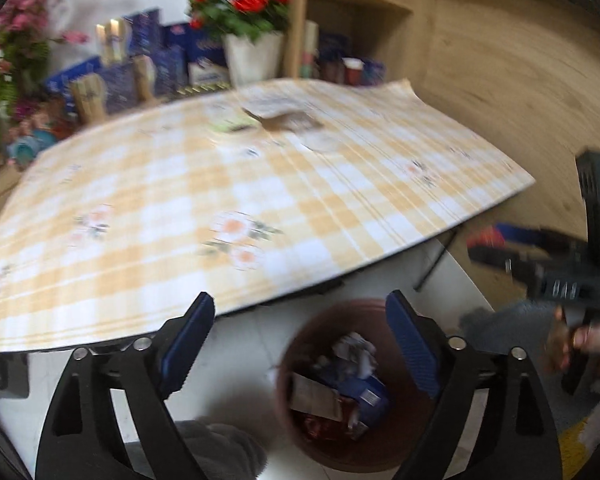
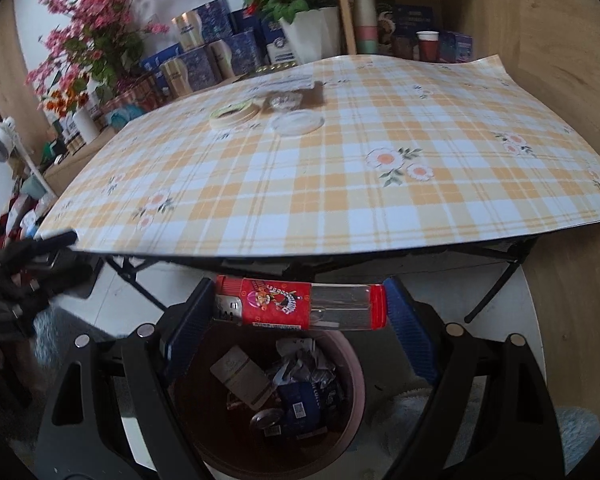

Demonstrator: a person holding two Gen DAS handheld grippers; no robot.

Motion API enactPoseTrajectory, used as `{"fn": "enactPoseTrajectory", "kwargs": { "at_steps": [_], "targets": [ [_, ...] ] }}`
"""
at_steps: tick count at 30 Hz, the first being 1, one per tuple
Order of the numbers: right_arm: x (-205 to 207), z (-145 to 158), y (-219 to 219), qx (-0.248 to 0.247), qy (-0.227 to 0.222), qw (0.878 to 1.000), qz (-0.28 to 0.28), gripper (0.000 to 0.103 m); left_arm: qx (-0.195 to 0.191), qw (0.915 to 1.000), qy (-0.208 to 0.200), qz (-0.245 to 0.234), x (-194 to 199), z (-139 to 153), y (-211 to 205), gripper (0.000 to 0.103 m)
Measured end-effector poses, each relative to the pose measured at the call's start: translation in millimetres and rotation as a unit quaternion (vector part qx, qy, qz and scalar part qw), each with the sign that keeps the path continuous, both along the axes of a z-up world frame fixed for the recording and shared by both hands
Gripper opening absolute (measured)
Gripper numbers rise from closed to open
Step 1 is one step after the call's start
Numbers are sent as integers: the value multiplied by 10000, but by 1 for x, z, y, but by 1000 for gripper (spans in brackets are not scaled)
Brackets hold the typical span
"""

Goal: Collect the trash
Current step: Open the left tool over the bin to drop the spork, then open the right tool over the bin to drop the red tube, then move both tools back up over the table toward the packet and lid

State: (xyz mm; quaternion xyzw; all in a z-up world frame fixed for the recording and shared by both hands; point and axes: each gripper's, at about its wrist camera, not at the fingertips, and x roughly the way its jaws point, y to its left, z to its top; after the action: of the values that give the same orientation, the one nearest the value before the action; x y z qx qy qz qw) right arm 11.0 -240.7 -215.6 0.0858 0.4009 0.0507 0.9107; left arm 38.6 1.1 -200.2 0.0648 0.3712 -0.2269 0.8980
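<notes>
Two jaws of the right gripper (image 2: 300,312) clamp the red bottle (image 2: 300,302) crosswise, directly above the bin (image 2: 356,380); left gripper (image 1: 300,344) gapes empty.

light: soft daylight | left view: motion-blurred | right view: sharp | edges: fisheye-bent, vignetted

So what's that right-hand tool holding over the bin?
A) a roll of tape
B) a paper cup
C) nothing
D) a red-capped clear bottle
D: the right gripper has its jaws closed on the ends of a red-labelled clear bottle, held crosswise above the trash bin.
</notes>
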Motion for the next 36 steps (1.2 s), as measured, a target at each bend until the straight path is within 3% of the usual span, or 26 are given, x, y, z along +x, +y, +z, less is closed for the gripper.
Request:
{"fn": "enactPoseTrajectory", "kwargs": {
  "at_steps": [6, 13, 26, 29, 36],
  "targets": [
    [-3, -24, 28, -190, 303, 9981, 499, 84, 226, 9979, -435, 435, -12, 6, 22, 93],
    [-1, -45, 45, -303, 686, 9940, 802, 84, 25, 9954, -605, 740, -22, 7, 40, 95],
    [2, -67, 55, -374, 1153, 9874, 1020, 85, 88, 9948, -587, 827, -24, 2, 39, 96],
    [2, -67, 55, -381, 1153, 9874, 1011, 95, 72, 9947, -551, 862, -23, 1, 41, 96],
    [3, -62, 49, -243, 1108, 9894, 910, 97, 8, 9940, -451, 993, -20, 0, 46, 96]
  ]
}}
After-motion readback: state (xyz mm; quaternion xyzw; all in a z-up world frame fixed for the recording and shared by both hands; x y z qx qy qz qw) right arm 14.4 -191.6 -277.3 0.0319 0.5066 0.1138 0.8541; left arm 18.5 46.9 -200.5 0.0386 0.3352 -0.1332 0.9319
